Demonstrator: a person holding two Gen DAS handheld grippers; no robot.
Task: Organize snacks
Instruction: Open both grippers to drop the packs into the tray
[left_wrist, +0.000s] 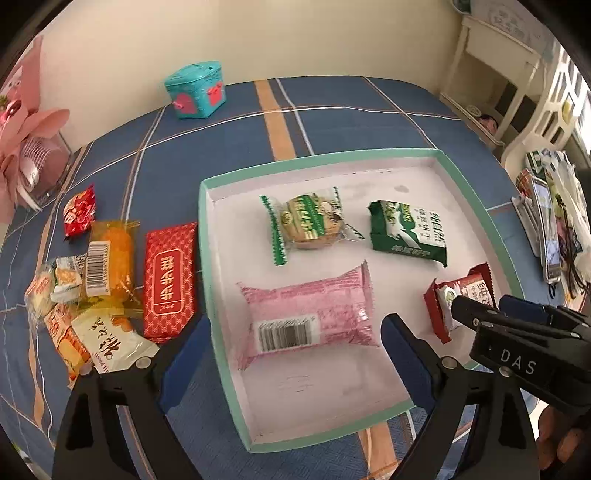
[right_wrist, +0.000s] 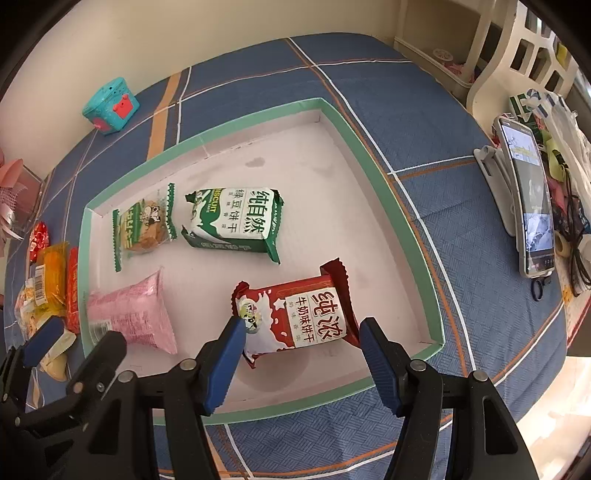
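On the white floor of the green-rimmed tray (right_wrist: 400, 236), four snacks lie apart: a pink packet (left_wrist: 308, 317) at seven o'clock, a red biscuit packet (right_wrist: 306, 314) at five, a green biscuit packet (right_wrist: 236, 221) and a clear-wrapped cake (right_wrist: 144, 227) toward twelve. The left gripper (left_wrist: 295, 339) is spread wide above the pink packet, pads clear of it. The right gripper (right_wrist: 301, 334) straddles the red packet; its left pad seems to touch the wrapper, though a firm pinch cannot be told. At nine o'clock outside the tray, more snacks (left_wrist: 99, 266) are heaped on the blue checked cloth (left_wrist: 332, 118). A teal box (left_wrist: 195, 90) sits at eleven, a phone (right_wrist: 528, 199) at three.
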